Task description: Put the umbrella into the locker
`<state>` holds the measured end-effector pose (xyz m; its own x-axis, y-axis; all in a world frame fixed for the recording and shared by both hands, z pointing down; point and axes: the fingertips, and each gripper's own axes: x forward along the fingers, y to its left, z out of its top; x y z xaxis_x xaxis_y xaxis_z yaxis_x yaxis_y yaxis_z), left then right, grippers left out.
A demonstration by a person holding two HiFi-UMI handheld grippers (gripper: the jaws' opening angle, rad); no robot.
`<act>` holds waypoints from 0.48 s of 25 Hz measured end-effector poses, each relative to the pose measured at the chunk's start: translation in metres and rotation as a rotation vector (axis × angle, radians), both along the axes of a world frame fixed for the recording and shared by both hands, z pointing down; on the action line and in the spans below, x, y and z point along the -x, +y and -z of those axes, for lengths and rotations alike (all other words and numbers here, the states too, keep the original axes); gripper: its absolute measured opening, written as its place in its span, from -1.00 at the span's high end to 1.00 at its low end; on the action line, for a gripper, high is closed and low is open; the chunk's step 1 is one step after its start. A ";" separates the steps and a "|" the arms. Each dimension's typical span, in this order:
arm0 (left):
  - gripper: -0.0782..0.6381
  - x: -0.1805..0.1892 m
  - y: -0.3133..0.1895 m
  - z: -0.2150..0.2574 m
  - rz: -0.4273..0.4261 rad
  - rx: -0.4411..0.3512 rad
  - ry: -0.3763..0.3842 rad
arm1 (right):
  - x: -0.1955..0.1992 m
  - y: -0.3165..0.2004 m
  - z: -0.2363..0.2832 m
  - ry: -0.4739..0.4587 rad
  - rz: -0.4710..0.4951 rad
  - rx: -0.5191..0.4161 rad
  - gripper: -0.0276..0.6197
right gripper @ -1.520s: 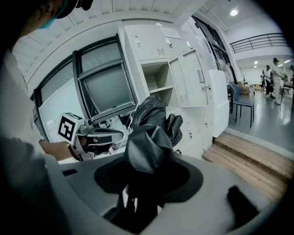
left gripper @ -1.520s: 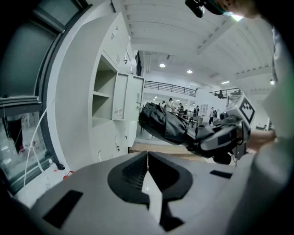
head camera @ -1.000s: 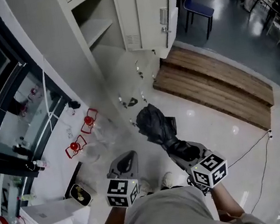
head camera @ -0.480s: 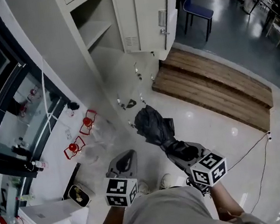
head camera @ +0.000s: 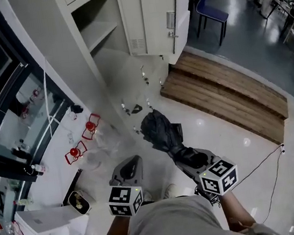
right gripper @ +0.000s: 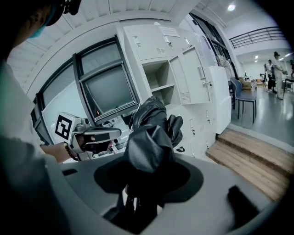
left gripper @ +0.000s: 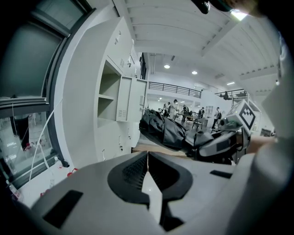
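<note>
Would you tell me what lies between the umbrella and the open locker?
In the head view, only glossy floor with a few small dark scraps separates the umbrella from the locker.

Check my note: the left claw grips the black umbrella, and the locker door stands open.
Wrong claw. The right claw grips the black umbrella, as the right gripper view shows; the left claw is shut and empty. The locker door does stand open.

Glossy pale floor (head camera: 217, 131), low wooden platform (head camera: 225, 92), blue chair (head camera: 210, 10), dark-framed window (head camera: 0, 118) at left, round ceiling lights (left gripper: 166, 66)
</note>
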<state>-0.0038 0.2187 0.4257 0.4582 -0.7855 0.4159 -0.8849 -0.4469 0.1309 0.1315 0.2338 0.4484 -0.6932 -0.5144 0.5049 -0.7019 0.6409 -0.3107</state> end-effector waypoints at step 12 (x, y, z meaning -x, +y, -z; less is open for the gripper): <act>0.72 -0.009 0.013 0.003 0.046 -0.013 -0.003 | -0.012 0.007 -0.004 -0.011 0.034 0.008 0.28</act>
